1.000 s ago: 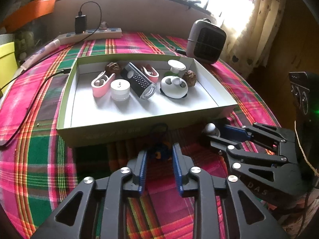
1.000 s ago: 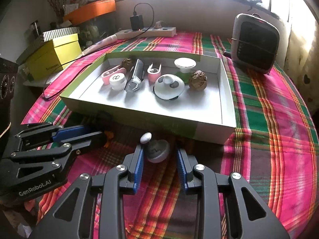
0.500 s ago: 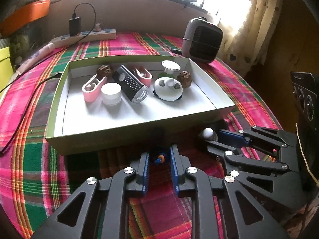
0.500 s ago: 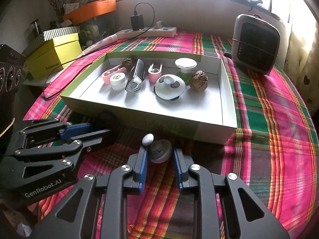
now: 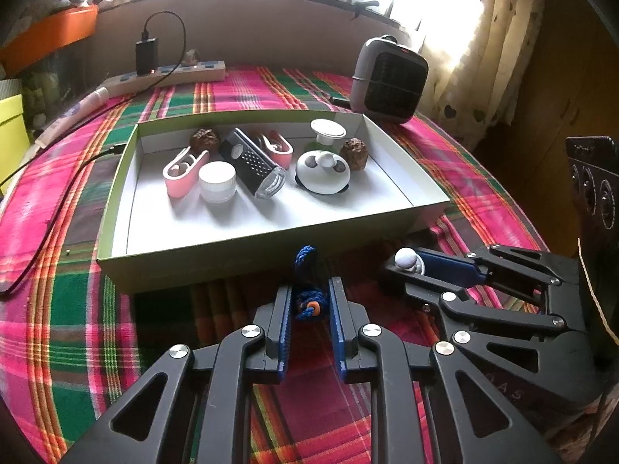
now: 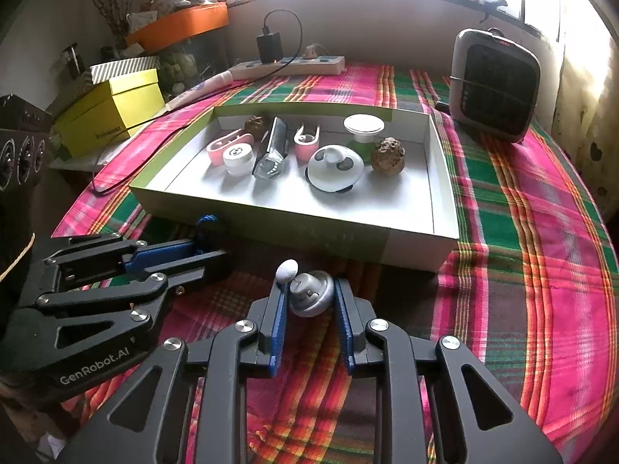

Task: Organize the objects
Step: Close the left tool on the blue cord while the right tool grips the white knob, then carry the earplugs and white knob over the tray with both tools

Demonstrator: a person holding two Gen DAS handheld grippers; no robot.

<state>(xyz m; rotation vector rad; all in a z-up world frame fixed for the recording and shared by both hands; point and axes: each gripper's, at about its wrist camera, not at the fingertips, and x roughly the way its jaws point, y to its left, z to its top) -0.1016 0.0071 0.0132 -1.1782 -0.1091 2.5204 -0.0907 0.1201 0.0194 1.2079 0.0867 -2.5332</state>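
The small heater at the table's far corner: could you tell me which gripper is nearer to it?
Right. The right gripper sits on the heater's side; the left gripper is beside it, farther away.

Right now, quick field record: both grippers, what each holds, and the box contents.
left gripper: shut on blue braided cord, in front of the box
right gripper: shut on grey round knob piece
box: open, on plaid cloth
in box: black grater, white jar, two pink clips, white domed lid, two brown balls
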